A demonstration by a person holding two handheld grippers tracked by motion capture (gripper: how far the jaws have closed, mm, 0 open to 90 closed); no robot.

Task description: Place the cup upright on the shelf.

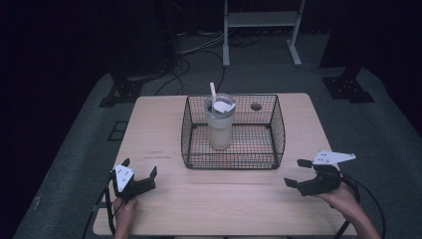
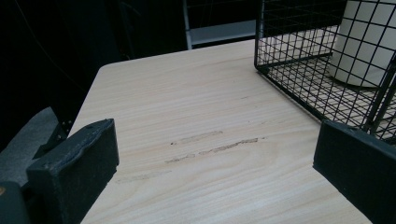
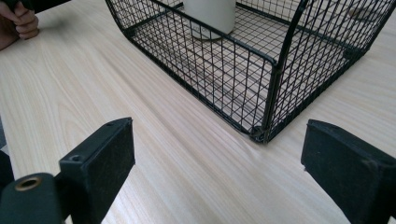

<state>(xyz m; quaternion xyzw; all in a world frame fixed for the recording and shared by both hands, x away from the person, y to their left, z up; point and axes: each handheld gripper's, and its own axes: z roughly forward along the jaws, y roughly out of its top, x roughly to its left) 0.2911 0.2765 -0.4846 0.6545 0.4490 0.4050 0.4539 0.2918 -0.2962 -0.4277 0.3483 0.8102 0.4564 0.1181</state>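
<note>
High view: wood table point(image 1: 164, 124), black wire basket point(image 1: 232, 161) at centre, set toward the far edge. Cup point(image 1: 220, 124) with lid and straw point(image 1: 213, 90) stands upright inside the basket, left of its middle. Round hole point(image 1: 256, 106) in the tabletop shows behind the basket's far right side. Left gripper point(image 1: 140, 168) near the left front corner, jaws wide, empty. Right gripper point(image 1: 294, 173) near the right front corner, jaws wide, empty, cable trailing off the near edge. Left gripper view: both jaws spread over bare wood with scuff marks point(image 2: 215, 145); basket corner at far right, cup's base behind the mesh. Right gripper view: jaws spread wide, basket's near corner just beyond them; a hand point(image 3: 18, 23) at top left.
</note>
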